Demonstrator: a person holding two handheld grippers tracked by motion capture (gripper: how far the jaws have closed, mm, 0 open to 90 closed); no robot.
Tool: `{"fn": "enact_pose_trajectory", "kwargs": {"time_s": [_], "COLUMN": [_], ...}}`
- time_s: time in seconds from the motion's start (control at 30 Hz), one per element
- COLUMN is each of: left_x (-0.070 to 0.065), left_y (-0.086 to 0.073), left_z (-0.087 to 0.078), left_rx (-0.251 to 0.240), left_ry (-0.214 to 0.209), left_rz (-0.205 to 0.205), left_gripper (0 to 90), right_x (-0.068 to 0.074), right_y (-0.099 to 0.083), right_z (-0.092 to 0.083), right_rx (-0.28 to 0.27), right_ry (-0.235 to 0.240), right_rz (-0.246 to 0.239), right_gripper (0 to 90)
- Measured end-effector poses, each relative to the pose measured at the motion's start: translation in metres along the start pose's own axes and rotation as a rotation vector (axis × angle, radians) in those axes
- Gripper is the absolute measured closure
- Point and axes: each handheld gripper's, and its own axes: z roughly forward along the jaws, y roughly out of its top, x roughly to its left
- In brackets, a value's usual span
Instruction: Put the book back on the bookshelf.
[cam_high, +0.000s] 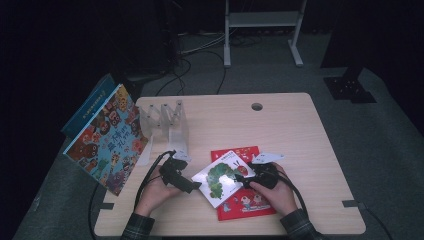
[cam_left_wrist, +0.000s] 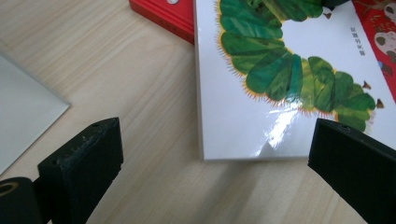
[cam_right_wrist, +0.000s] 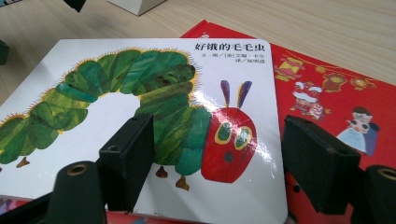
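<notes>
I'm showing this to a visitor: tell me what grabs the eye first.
The white caterpillar book stands out, lying askew on the red book at the table's near edge. The left gripper and right gripper flank it, jaws open, one at each end. A big colourful picture book leans at the table's left edge beside a clear rack.

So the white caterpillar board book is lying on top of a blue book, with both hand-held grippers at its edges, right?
Not quite: the white caterpillar board book lies on a red picture book, not a blue one, as the right gripper view shows. The rest holds: the left hand-held gripper and the right hand-held gripper are at its edges.
</notes>
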Motion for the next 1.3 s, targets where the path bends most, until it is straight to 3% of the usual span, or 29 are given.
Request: {"fn": "enact_pose_trajectory", "kwargs": {"time_s": [0.07, 0.43, 0.57, 0.97, 1.13, 1.3], "left_x": [-0.001, -0.01, -0.012, -0.016, -0.015, -0.014], "left_y": [0.0, 0.009, 0.011, 0.015, 0.015, 0.013], "left_z": [0.002, 0.021, 0.026, 0.039, 0.041, 0.044], "left_rx": [0.002, 0.023, 0.026, -0.01, 0.0, 0.004], "left_ry": [-0.009, -0.058, -0.067, -0.107, -0.132, -0.156], "left_rz": [0.0, 0.027, 0.033, 0.012, -0.001, -0.019], "left_gripper": [2.6, 2.6, 2.6, 2.5, 1.8, 0.0], "right_x": [0.006, 0.016, 0.018, 0.028, 0.033, 0.038], "right_y": [0.0, -0.002, -0.004, -0.023, -0.034, -0.039], "right_z": [-0.002, -0.004, -0.007, -0.027, -0.032, -0.033], "right_rx": [-0.001, 0.009, -0.003, -0.023, 0.013, 0.009], "right_ry": [-0.032, -0.038, -0.047, -0.062, -0.062, -0.068], "right_rz": [-0.026, -0.029, -0.059, -0.056, -0.056, -0.054], "right_gripper": [25.9, 25.6, 26.0, 25.6, 24.7, 23.1]}}
